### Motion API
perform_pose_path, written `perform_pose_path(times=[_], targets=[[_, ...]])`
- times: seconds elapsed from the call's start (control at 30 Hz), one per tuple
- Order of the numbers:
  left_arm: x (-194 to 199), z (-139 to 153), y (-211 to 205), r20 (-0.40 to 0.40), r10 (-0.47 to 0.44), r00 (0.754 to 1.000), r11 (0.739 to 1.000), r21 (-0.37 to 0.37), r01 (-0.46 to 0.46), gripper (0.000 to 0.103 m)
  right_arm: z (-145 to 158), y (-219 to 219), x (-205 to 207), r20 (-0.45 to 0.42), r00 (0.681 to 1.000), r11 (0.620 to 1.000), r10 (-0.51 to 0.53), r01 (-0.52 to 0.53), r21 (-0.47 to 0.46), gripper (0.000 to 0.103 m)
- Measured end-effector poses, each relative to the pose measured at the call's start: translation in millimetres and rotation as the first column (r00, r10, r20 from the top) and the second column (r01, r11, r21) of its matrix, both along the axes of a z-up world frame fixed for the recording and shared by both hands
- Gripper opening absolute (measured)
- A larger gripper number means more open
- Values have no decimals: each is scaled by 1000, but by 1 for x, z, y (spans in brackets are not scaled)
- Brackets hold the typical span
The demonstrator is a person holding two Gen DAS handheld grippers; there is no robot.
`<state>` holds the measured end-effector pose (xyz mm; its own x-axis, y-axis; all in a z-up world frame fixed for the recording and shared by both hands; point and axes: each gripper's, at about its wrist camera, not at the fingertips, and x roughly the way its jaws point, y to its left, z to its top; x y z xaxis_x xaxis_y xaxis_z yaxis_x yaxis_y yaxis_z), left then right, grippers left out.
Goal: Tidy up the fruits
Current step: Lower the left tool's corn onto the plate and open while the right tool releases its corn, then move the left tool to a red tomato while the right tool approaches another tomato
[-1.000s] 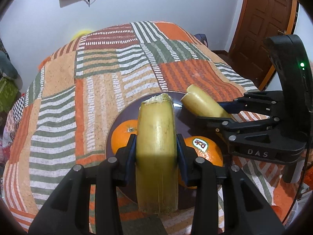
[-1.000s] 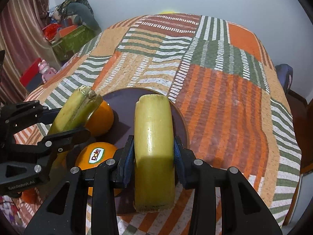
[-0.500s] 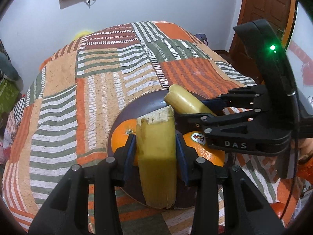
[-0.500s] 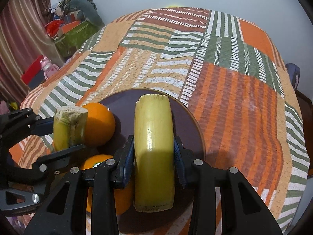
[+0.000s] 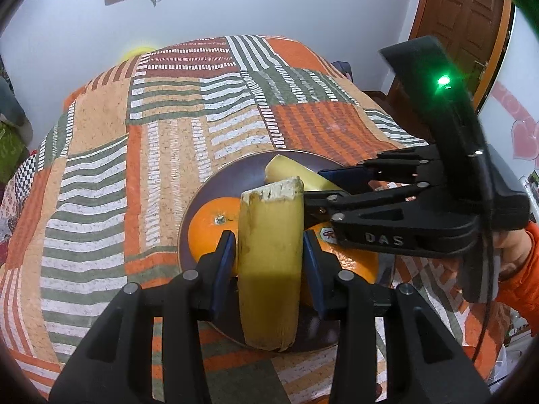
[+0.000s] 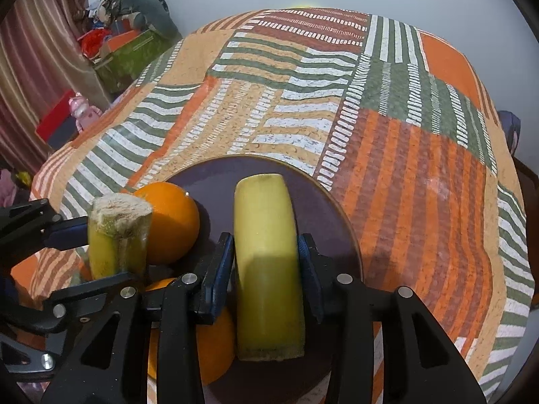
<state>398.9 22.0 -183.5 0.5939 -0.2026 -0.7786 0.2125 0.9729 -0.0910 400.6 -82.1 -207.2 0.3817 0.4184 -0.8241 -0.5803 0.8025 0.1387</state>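
Yellow on both sides: the left gripper [image 5: 269,252] is clamped on a banana piece [image 5: 269,269] above the dark plate [image 6: 256,175], and the right gripper [image 6: 266,259] clamps the other banana piece [image 6: 266,252]. Two oranges [image 6: 171,222] sit on the plate, possibly touching. Patchwork cloth [image 6: 404,155] covers the surface.

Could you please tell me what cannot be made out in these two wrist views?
- Left wrist view: the sticker on the near orange is mostly covered by the right gripper, so it is unreadable.
- Right wrist view: the near orange is largely hidden behind the right gripper.
- Both views: whether either banana piece touches the plate is hidden.
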Motion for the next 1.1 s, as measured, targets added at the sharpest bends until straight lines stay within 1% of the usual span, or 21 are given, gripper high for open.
perform_pose_path(times=[0.07, 0.2, 0.3, 0.47, 0.63, 0.77, 0.93, 1.03, 1.1], targets=[[0, 0, 0, 0, 5, 1000, 1000, 0, -5, 40, 5, -2, -6, 26, 1000, 1000, 1, -1, -7, 39], [-2, 2, 0, -6, 13, 1000, 1000, 5, -13, 40, 16, -6, -20, 77, 997, 1000, 2, 0, -23, 47], [-7, 8, -2, 11, 15, 1000, 1000, 22, -15, 40, 24, -11, -35, 118, 993, 999, 5, -1, -34, 48], [-21, 25, -7, 33, 14, 999, 999, 30, -15, 40, 39, -25, -56, 147, 989, 1000, -8, 11, -20, 48], [-44, 41, -8, 49, 25, 998, 998, 49, -27, 40, 57, -36, -85, 186, 982, 1000, -19, 21, -9, 48], [-65, 47, -2, 49, 46, 998, 998, 38, -48, 41, 68, -44, -110, 205, 978, 1000, -20, 18, 12, 49], [-96, 51, 8, 41, 69, 997, 996, 48, -71, 41, 81, -52, -145, 242, 970, 1000, -23, 22, 8, 52], [-122, 54, 17, 41, 81, 996, 995, 48, -83, 45, 88, -59, -169, 263, 964, 1000, -22, 22, 5, 53], [-134, 51, 22, 30, 91, 995, 995, 38, -92, 51, 92, -63, -180, 273, 961, 999, -34, 30, 17, 54]])
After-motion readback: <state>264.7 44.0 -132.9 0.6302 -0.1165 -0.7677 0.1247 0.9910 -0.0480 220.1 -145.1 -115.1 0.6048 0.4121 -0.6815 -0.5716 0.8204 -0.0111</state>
